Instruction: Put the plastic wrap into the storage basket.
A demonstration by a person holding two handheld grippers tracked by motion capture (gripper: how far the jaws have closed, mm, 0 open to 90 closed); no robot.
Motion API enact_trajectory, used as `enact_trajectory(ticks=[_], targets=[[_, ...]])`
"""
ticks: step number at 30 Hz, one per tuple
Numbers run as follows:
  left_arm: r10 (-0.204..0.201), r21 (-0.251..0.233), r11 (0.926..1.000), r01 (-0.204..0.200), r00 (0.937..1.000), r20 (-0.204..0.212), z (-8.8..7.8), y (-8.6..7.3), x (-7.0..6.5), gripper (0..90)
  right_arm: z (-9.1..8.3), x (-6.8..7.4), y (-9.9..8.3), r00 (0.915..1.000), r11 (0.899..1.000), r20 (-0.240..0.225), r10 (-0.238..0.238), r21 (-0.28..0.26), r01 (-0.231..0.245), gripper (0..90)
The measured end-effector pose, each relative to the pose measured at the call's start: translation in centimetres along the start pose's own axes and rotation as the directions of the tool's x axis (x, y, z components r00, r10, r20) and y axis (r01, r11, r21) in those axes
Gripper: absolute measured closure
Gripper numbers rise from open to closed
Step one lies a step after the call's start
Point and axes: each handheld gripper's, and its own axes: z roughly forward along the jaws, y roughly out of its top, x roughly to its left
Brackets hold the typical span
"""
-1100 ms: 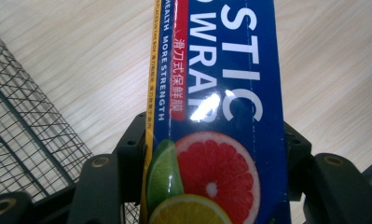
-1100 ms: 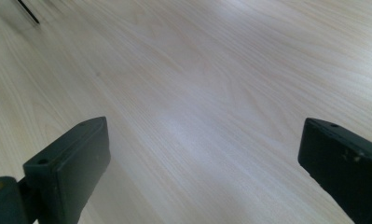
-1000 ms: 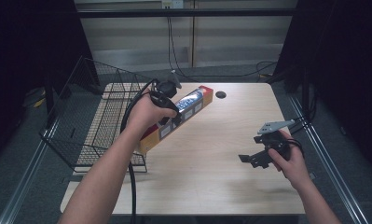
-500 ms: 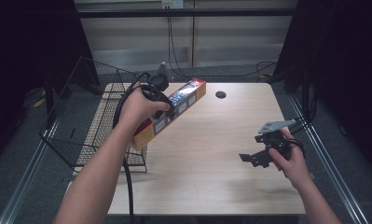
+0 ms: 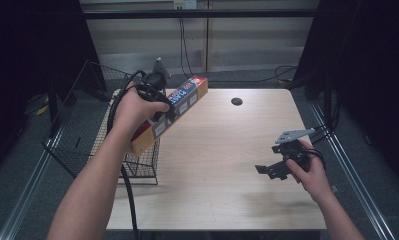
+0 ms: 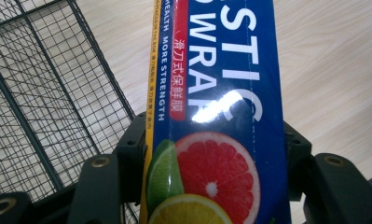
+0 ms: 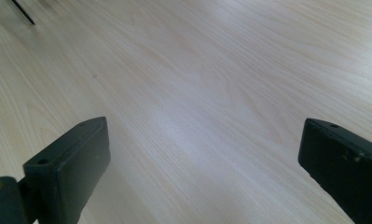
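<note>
A long blue and red box of plastic wrap [image 5: 174, 109] with citrus fruit printed on it [image 6: 221, 116] is held up off the table, tilted, its lower end over the right edge of the wire basket [image 5: 82, 135]. My left gripper [image 5: 159, 107] is shut on the box near its middle, both jaws pressing its sides in the left gripper view [image 6: 216, 158]. My right gripper [image 5: 269, 170] hovers low over the table's right part, open, with only bare wood between its jaws [image 7: 202, 154].
The black wire basket stands at the table's left edge, partly off it. A round cable hole [image 5: 236, 101] sits at the table's far middle. Cables hang behind the light wooden table [image 5: 227, 150], and a metal rail [image 5: 357, 175] runs along its right side.
My left gripper has carried the plastic wrap box leftward and toward the basket. The right gripper has stayed in place, open.
</note>
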Motion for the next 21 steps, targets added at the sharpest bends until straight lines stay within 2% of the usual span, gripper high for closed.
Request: enact_trajectory(ticks=[5, 9, 13, 21], targets=[[-0.009, -0.002, 1.0000, 0.009, 0.9999, -0.012, -0.8, -0.2, 0.4, 43.4, 0.1, 0.1, 0.0, 1.0000, 1.000, -0.004, 0.000, 0.009, 0.000, 3.7], [-0.033, -0.017, 0.9993, 0.032, 0.9994, -0.013, -1.3, -0.3, 1.1, 43.4, 0.1, 0.2, 0.0, 0.9998, 1.000, -0.020, -0.009, 0.013, 0.009, 4.3], [-0.040, -0.013, 0.9991, 0.040, 0.9987, -0.031, -1.8, -0.4, 1.5, 43.4, 0.0, 0.2, 0.1, 1.0000, 1.000, -0.003, -0.008, 0.007, 0.008, 3.1], [-0.096, -0.022, 0.9952, 0.095, 0.9938, -0.056, -2.5, -0.7, 2.6, 43.4, 0.0, 0.2, 0.0, 0.9999, 1.000, -0.004, -0.012, 0.005, 0.012, 3.2]])
